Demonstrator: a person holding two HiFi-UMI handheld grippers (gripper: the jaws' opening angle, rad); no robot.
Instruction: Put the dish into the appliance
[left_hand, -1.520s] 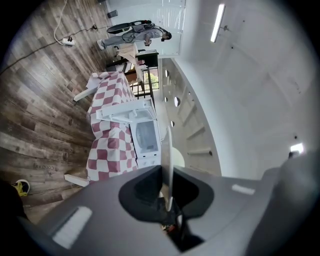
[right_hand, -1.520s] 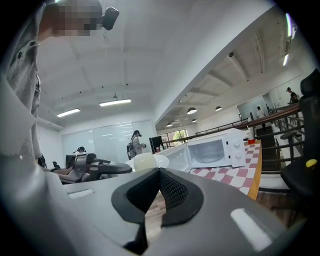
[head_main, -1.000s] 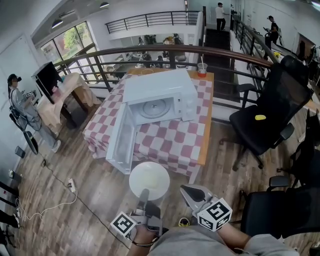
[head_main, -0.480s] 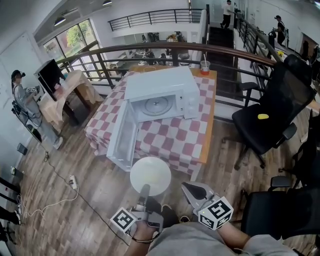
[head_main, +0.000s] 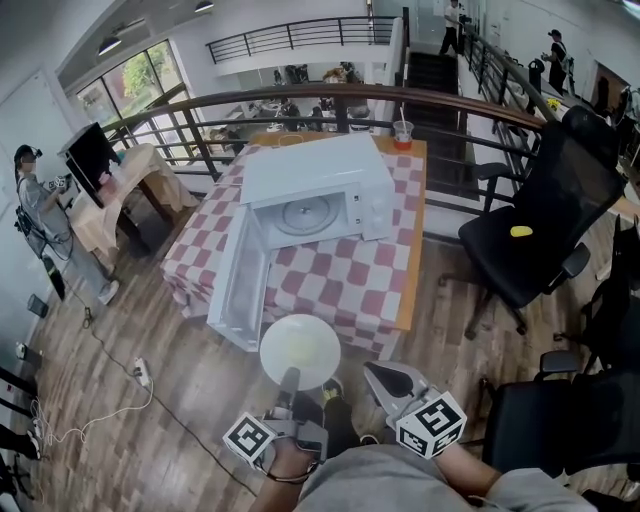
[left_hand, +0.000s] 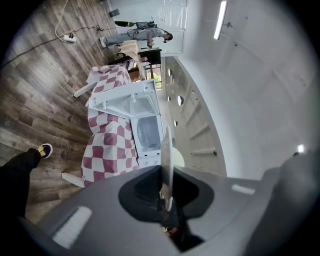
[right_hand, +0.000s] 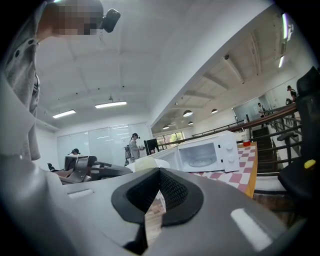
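The dish (head_main: 300, 350), a round white plate, is in the air above the wooden floor (head_main: 190, 400), just in front of the near edge of the table (head_main: 350, 285). It lies flat and its near rim is pinched by the left gripper (head_main: 289, 383). In the left gripper view the dish (left_hand: 167, 160) is seen from its edge, and the jaws of the left gripper (left_hand: 166, 200) are closed tightly on it.

The right gripper (head_main: 382, 377) is beside the dish, on its right, and does not touch it. In the right gripper view its jaws (right_hand: 159, 172) come together at the tips and nothing is between them.

On the table, which has a red and white checked cloth, stands the white microwave (head_main: 315, 180). Its door (head_main: 240, 285) is open to the left and reaches over the table edge. Inside is a glass turntable (head_main: 305, 214). A cup (head_main: 403, 135) with a straw stands at the far side of the table. A black office chair (head_main: 545, 215) is to the right of the table.
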